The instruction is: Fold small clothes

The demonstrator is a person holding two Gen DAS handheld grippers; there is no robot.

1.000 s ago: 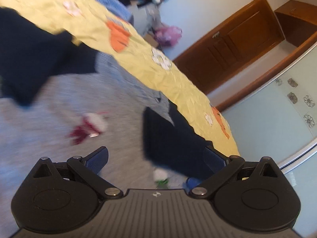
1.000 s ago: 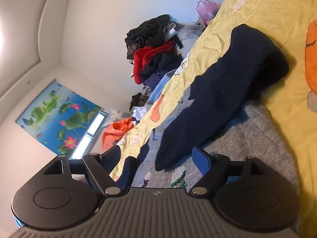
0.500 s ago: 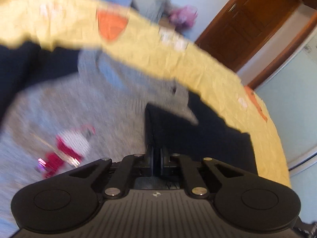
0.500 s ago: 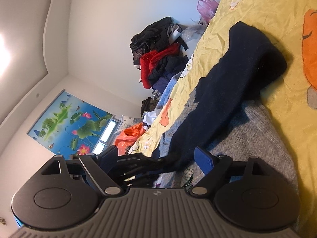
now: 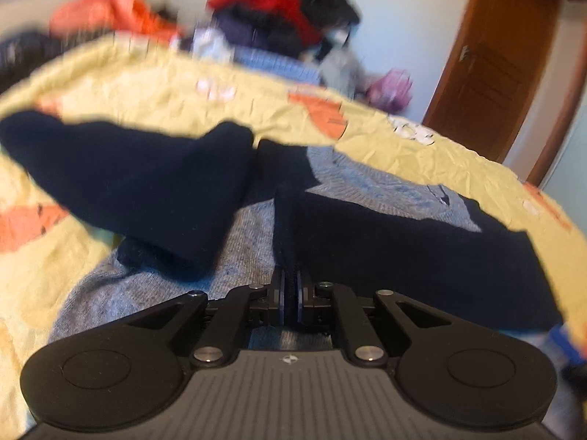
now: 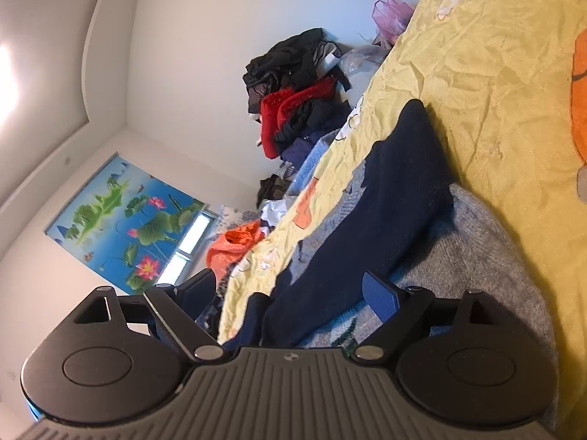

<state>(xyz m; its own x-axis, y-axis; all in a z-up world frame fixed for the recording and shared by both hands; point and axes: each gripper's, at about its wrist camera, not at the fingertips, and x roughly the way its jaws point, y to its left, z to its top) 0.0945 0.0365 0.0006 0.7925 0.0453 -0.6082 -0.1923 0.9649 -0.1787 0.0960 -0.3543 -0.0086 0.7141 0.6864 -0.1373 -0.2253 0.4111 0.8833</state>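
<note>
A small grey knit sweater with navy sleeves lies on a yellow bedsheet. My left gripper is shut on the edge of the right navy sleeve, which is drawn across the grey body. The other navy sleeve lies folded over the body on the left. In the right wrist view my right gripper is open and holds nothing, with that navy sleeve running between its fingers over the grey body.
A heap of red, black and blue clothes lies at the far side of the bed, with an orange bag nearby. A brown wooden door stands at the right. A lotus poster hangs on the wall.
My left gripper went from open to shut on the navy sleeve edge and has swung up with it, the view now facing the clothes heap. My right gripper stayed open, almost still.
</note>
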